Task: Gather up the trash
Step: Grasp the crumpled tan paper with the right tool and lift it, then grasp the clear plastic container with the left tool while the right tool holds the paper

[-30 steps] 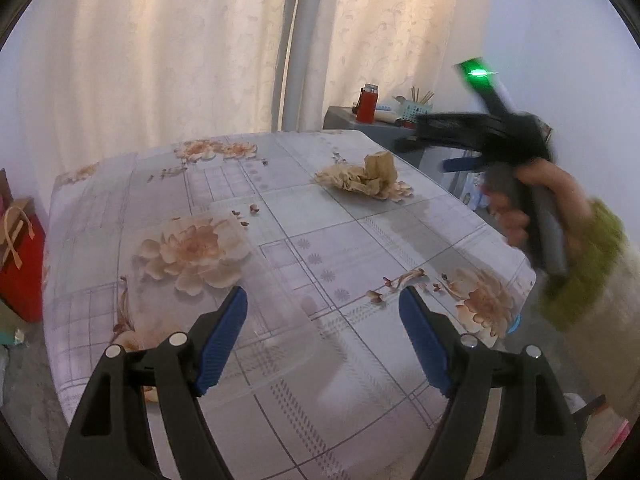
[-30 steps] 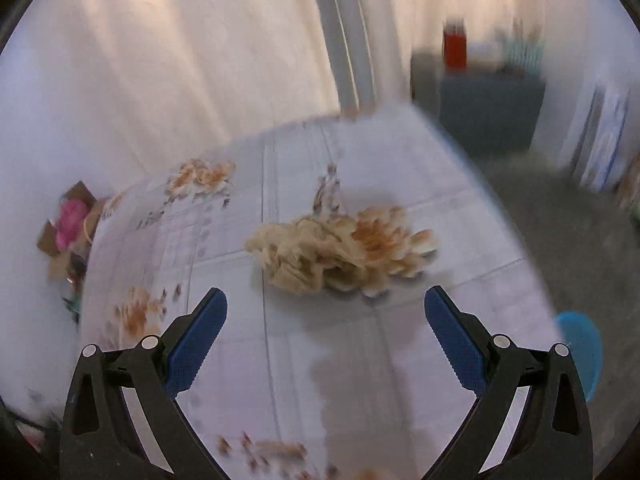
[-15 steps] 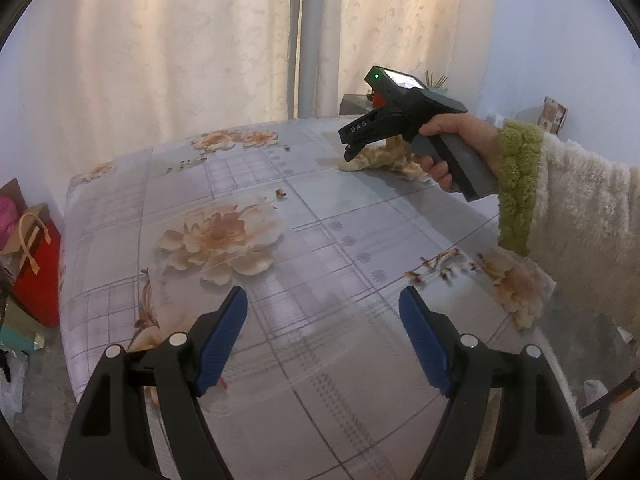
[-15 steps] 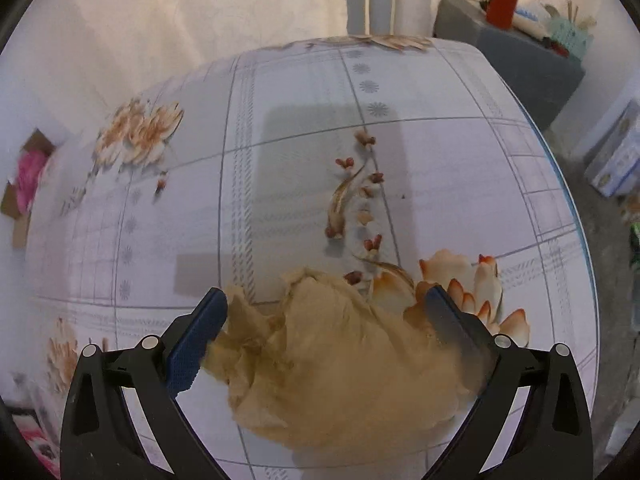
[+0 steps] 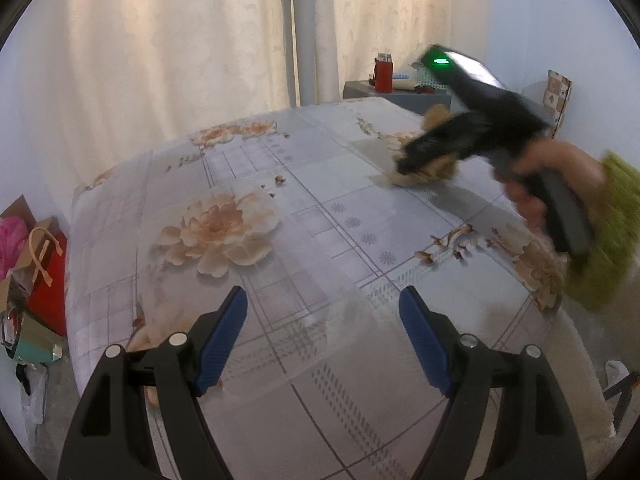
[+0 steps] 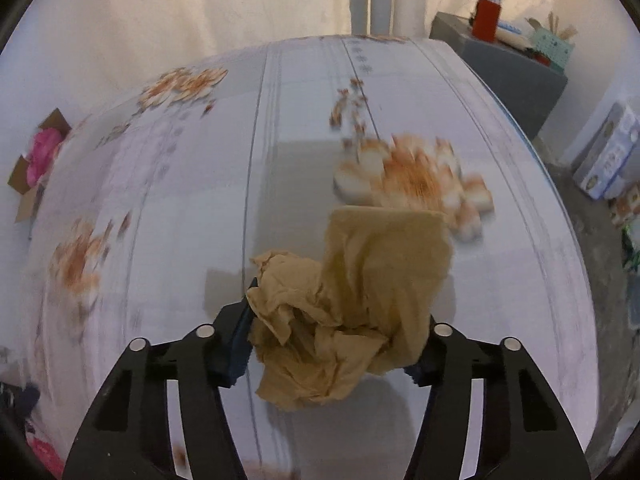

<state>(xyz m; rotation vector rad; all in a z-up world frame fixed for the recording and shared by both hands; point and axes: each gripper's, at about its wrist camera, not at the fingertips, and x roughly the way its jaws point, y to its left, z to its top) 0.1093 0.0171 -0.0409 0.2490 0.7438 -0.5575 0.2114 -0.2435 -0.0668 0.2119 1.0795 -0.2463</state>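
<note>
Paper (image 6: 352,308), brown and crumpled, sits clamped between the fingers of your right gripper (image 6: 332,344); the wad fills the gap and one flat flap stands up past the fingertips. From your left wrist view the same paper (image 5: 424,170) shows at the far right part of the table (image 5: 320,208), under the nose of the right gripper (image 5: 416,160), though motion blur keeps you from telling whether it touches the cloth there. Your right hand (image 5: 556,176) grips the handle, a green cuff (image 5: 608,232) at the wrist. Your left gripper (image 5: 322,344) hovers over the near edge of the table with its blue pads (image 5: 224,340) spread wide apart and nothing between them. Beyond the table a red can (image 6: 486,16) stands on a grey cabinet (image 6: 516,68), in front of the curtain (image 5: 160,48).
</note>
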